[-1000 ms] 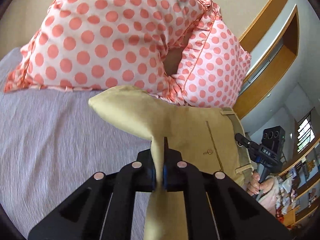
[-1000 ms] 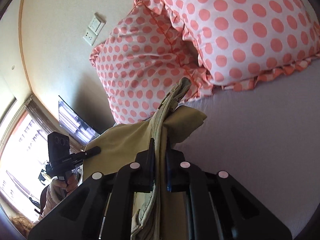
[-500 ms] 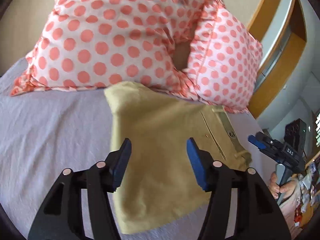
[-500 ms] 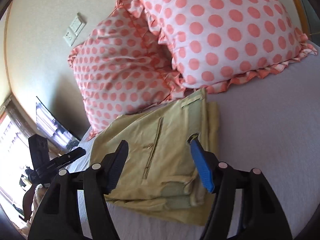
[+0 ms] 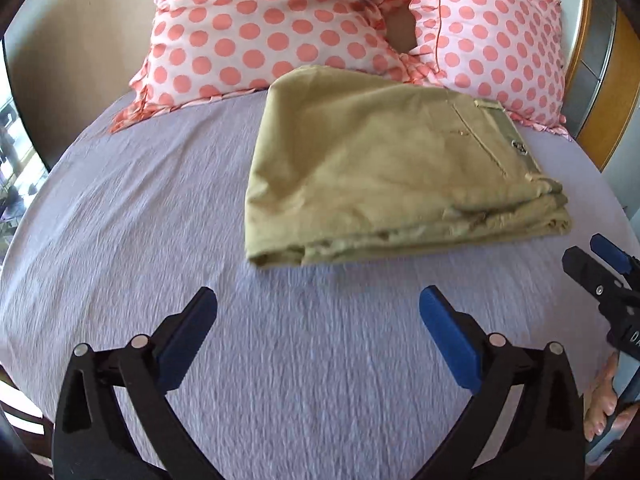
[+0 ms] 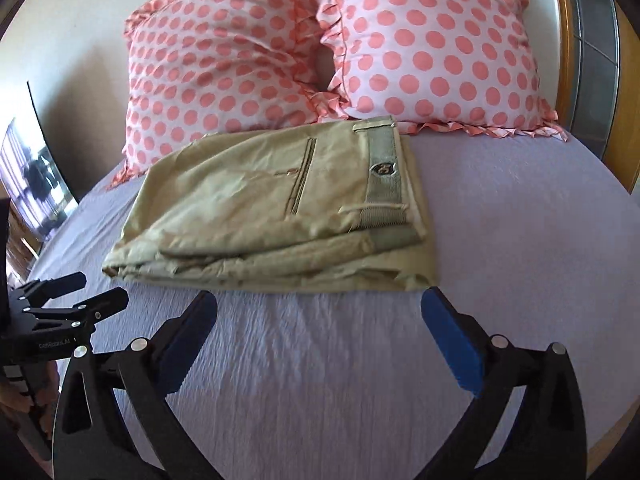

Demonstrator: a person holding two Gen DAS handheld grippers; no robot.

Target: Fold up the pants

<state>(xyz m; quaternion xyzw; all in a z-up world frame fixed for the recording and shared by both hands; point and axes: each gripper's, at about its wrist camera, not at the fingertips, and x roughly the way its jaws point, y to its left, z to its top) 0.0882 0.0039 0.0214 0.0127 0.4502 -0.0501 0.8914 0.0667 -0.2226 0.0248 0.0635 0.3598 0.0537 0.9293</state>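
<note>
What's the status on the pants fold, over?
Left gripper open, right gripper open, both clear of cloth. Khaki pants folded into a stack on the bed sheet, far edge against the polka-dot pillows. Nothing in the way.

pants [image 5: 372, 160]: khaki | pillows [image 5: 256, 24]: pink, coral polka dots | sheet [image 5: 120, 208]: lavender

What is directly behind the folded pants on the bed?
Two pink polka-dot pillows stand behind the folded khaki pants, against the wall. The pants cover the pillows' lower edges, so I cannot tell whether they touch. Under the pants only the lilac sheet shows.
</note>
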